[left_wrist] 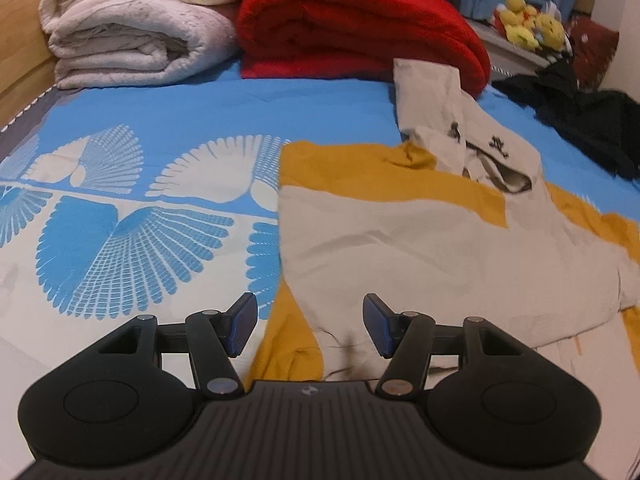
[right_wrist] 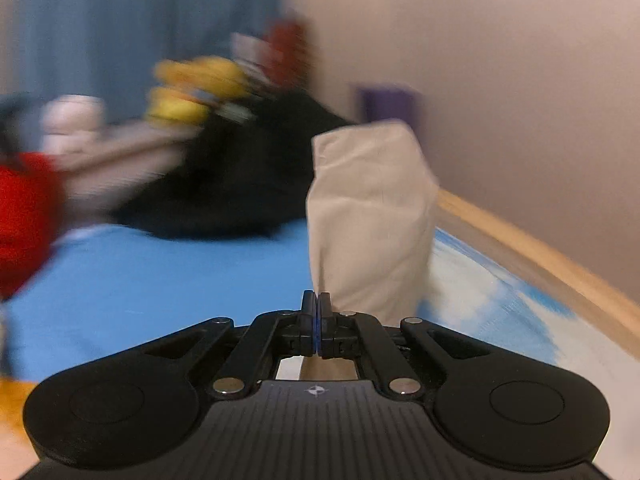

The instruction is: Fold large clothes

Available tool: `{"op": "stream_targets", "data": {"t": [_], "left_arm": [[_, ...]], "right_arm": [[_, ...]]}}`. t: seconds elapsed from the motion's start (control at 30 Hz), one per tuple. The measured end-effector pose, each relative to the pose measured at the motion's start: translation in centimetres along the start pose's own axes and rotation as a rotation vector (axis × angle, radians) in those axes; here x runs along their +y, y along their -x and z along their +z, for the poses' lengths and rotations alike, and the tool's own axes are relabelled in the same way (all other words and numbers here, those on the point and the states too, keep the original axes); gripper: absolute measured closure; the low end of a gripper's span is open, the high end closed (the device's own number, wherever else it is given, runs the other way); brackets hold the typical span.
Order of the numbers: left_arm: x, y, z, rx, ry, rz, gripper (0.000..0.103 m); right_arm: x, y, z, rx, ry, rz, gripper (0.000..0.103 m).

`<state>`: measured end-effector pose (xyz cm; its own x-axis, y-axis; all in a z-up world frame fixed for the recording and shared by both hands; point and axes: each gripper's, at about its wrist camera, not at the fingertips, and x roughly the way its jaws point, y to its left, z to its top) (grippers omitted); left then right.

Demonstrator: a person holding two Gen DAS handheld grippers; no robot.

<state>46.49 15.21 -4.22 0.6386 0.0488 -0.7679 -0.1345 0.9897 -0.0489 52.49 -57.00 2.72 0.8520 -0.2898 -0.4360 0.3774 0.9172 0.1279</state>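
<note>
Now my left gripper (left_wrist: 310, 326) is spread and empty above the soft, light cream and yellow garment (left_wrist: 420, 240), which lies on the bed (left_wrist: 160, 120). Its sleeve (right_wrist: 368, 220) hangs up limp at my right gripper (right_wrist: 316, 320), which is pressed together, apparently pinching it. I judge hems and cuffs the best holds.

Dim warm light, right-wrist motion blur

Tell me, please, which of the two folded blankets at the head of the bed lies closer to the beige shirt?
The red blanket; the shirt's raised sleeve overlaps it, while the white blanket sits far left.
</note>
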Motion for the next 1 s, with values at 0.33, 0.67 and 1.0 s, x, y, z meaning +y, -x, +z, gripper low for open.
{"op": "stream_targets", "data": {"t": [0.33, 0.67, 1.0], "left_arm": [[2.8, 1.7, 1.0, -0.031, 0.116, -0.026, 0.039], [2.6, 0.1, -0.2, 0.054, 0.213, -0.181, 0.056], [0.1, -3.4, -3.5, 0.201, 0.266, -0.271, 0.056]], "right_arm": [[25.2, 19.1, -8.9, 0.177, 0.151, 0.865, 0.094], [24.0, 24.1, -18.4, 0.399, -0.005, 0.628, 0.085], [21.3, 19.4, -19.4, 0.356, 0.014, 0.448, 0.081]]}}
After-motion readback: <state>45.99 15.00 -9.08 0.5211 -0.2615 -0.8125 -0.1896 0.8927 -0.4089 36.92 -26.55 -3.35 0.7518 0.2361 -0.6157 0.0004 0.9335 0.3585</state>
